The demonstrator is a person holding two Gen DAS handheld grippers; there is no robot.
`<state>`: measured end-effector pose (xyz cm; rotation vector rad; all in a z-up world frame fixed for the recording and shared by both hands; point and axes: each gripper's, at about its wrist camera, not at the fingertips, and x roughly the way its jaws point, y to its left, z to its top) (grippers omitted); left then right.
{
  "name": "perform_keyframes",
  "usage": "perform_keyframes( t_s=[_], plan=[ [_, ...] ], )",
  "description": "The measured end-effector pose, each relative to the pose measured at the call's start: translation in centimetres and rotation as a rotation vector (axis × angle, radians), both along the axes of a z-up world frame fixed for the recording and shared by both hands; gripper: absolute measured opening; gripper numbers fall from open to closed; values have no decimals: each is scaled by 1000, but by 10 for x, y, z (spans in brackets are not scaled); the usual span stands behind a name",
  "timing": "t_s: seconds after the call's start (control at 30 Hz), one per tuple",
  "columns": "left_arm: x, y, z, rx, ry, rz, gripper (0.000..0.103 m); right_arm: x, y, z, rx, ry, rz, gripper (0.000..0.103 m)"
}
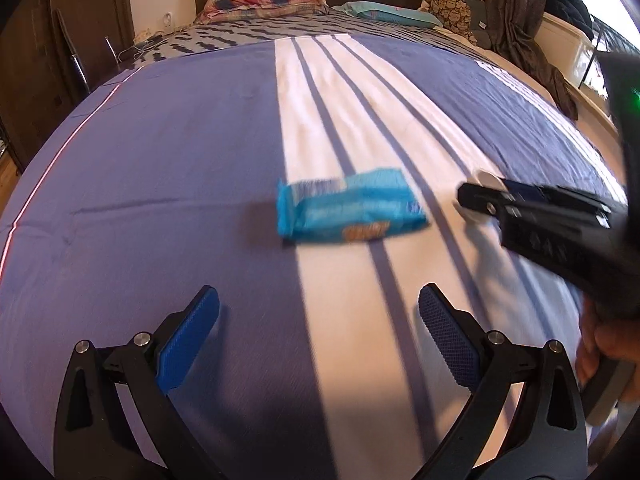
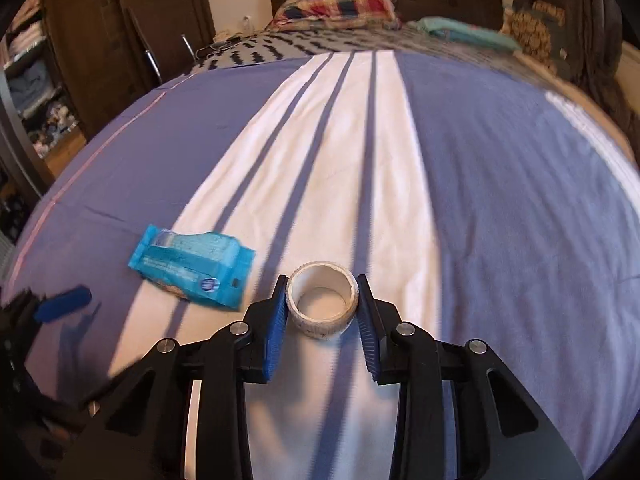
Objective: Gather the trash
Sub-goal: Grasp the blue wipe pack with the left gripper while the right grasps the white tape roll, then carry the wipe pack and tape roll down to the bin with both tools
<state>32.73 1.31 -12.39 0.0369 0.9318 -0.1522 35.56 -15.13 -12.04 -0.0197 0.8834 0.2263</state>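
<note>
The bed (image 2: 500,200) is bare on its right half and toward the pillows (image 2: 340,8). On the near left, a blue wrapper (image 2: 192,272) and a tape roll (image 2: 322,304) obstruct passage.

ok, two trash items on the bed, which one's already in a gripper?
The white tape roll, clamped between the right gripper pads. The blue wrapper lies loose, ahead of the open left gripper.
</note>
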Motion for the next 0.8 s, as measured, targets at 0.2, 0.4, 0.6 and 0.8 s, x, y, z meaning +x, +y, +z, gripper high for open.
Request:
perform_keyframes(
  t_s=[0.2,0.4,0.6,0.8],
  plan=[
    [28,-18,4,-36,-19,-7,95,-2,-30,7,-25,-30,-35,34],
    [56,-28,-4,-25,1,22,95,-14,-61,8,-2,-44,-47,34],
    [65,-29,-16,-23,28,24,88,-25,-71,10,23,-59,-34,34],
    [59,-31,-12,-12,21,13,78,-35,-72,12,28,-62,-31,34]
  ],
)
